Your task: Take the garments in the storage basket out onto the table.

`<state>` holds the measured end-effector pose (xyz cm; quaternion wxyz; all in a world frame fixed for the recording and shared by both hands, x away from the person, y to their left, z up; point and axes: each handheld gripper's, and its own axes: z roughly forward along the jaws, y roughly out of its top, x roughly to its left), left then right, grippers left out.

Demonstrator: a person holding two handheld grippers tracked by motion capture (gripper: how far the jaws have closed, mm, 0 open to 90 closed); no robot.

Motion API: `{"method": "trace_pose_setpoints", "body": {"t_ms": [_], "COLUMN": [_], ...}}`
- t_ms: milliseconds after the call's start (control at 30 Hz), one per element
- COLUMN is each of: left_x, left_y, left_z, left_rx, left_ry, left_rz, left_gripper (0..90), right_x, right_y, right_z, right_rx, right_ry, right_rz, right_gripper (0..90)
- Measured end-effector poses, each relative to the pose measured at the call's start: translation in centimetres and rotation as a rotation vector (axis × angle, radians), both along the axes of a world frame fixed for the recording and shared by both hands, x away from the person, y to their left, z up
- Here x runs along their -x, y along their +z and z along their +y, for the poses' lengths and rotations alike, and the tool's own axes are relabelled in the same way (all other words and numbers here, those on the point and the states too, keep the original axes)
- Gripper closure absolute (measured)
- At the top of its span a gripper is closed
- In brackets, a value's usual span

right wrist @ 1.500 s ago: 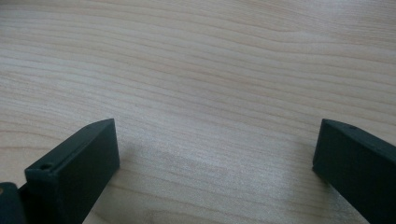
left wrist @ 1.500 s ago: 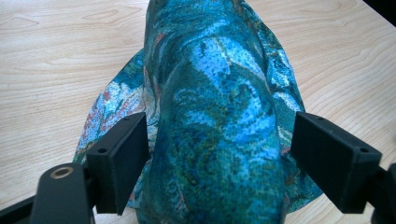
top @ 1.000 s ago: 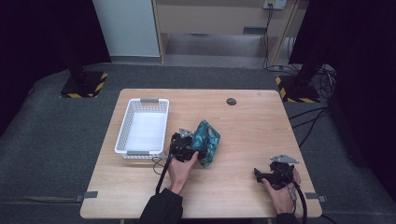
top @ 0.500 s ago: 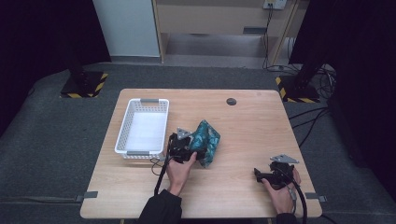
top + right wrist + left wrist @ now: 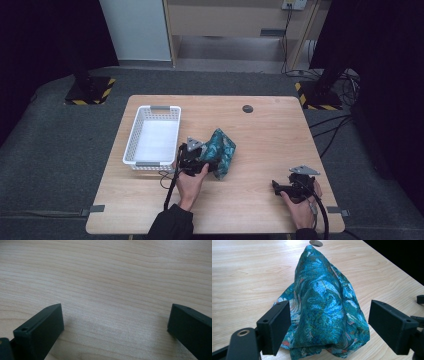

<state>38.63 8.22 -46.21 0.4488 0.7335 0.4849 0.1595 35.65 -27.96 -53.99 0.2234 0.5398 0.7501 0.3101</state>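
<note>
A crumpled teal patterned cloth [image 5: 221,155] [image 5: 327,312] lies bunched up on the wooden table [image 5: 270,130], right of the basket. My left gripper [image 5: 205,164] [image 5: 329,330] is open, its jaws standing on either side of the cloth's near end with a gap to each. My right gripper [image 5: 277,187] [image 5: 115,325] rests near the table's front right corner, open, with bare wood between its jaws.
A white plastic basket [image 5: 136,150] stands empty at the table's left, just left of my left gripper. A small dark round disc [image 5: 247,108] [image 5: 316,243] lies near the far edge. The table's right edge shows in the left gripper view.
My left gripper has edged slightly to the left along the cloth. The right gripper has not moved.
</note>
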Motion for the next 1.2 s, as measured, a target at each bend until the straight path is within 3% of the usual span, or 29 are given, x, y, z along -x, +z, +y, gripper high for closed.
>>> {"method": "trace_pose_setpoints", "body": {"t_ms": [567,1200], "left_x": [1.5,2.7], "left_y": [0.8,0.4], "left_z": [0.8,1.9], "left_rx": [0.03,0.04], "left_ry": [0.027,0.048], "left_rz": [-0.125,-0.166], "left_gripper": [16.7,14.2], "right_x": [0.0,0.0], "right_y": [0.0,0.0], "right_z": [0.0,0.0], "right_rx": [0.0,0.0], "right_ry": [0.0,0.0], "right_rz": [0.0,0.0], "right_gripper": [0.4,0.4]}}
